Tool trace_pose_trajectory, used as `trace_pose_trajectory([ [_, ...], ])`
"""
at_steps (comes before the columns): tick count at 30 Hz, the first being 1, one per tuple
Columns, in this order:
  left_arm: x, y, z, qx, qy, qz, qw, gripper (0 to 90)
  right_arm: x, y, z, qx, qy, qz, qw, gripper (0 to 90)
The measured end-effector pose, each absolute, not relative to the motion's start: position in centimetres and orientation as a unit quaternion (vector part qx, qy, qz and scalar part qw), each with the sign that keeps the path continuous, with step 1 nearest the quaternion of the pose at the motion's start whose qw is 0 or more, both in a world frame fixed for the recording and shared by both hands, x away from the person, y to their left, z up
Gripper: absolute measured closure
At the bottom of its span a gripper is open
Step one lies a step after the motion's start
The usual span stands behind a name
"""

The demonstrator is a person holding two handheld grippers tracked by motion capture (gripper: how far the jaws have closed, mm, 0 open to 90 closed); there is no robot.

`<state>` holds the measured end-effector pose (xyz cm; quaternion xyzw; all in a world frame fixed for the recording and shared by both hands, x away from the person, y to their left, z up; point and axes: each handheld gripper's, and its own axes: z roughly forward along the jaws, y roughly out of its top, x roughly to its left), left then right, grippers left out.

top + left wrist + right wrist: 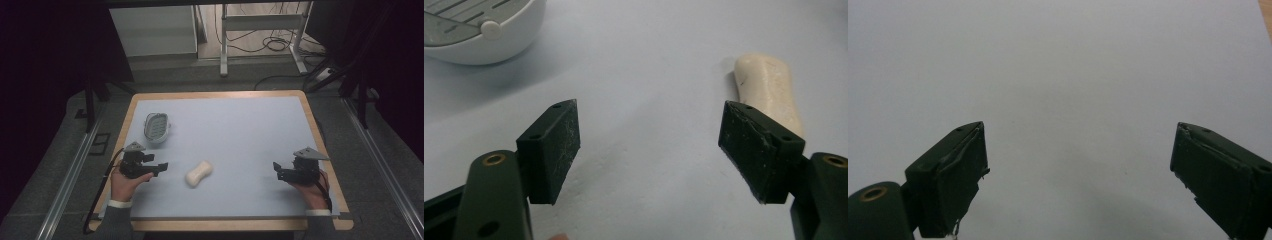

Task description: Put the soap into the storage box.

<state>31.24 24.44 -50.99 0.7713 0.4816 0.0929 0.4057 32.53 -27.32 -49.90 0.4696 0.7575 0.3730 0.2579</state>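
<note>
Both our hands sit at the near edge of the table. We hold the left gripper low over the mat, jaws spread wide with nothing between them, pointing toward the soap, which lies on the mat just beyond its tips. Our right gripper rests well apart on the other side, its jaws also wide and bare. Farther back on the left stands a white soap dish.

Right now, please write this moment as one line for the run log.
left hand-held gripper: open, empty, beside soap bar | right hand-held gripper: open, empty | soap dish: empty, far left on table
</note>
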Motion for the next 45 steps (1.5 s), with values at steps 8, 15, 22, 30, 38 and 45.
trace_pose_trajectory([
  [8,31.1,24.3,-50.7,0.771,0.485,0.095,0.401,25.1,32.5,-26.9,-50.1,0.473,0.761,0.360,0.259,8.6],
  [15,30.9,24.2,-50.4,0.771,0.484,0.101,0.402,25.2,32.4,-27.5,-50.1,0.482,0.754,0.369,0.253,8.7],
  [22,30.5,24.0,-49.9,0.770,0.484,0.111,0.400,25.3,32.5,-27.2,-50.4,0.477,0.760,0.365,0.247,8.7],
  [30,30.3,23.6,-49.4,0.762,0.485,0.101,0.417,25.1,32.5,-27.4,-50.3,0.484,0.754,0.365,0.252,8.6],
  [38,29.4,22.2,-47.9,0.778,0.473,0.111,0.398,24.3,32.3,-27.2,-50.4,0.483,0.758,0.359,0.253,8.6],
  [45,29.3,21.1,-47.5,0.790,0.458,0.105,0.393,24.0,32.1,-27.1,-50.5,0.476,0.764,0.353,0.257,8.6],
])
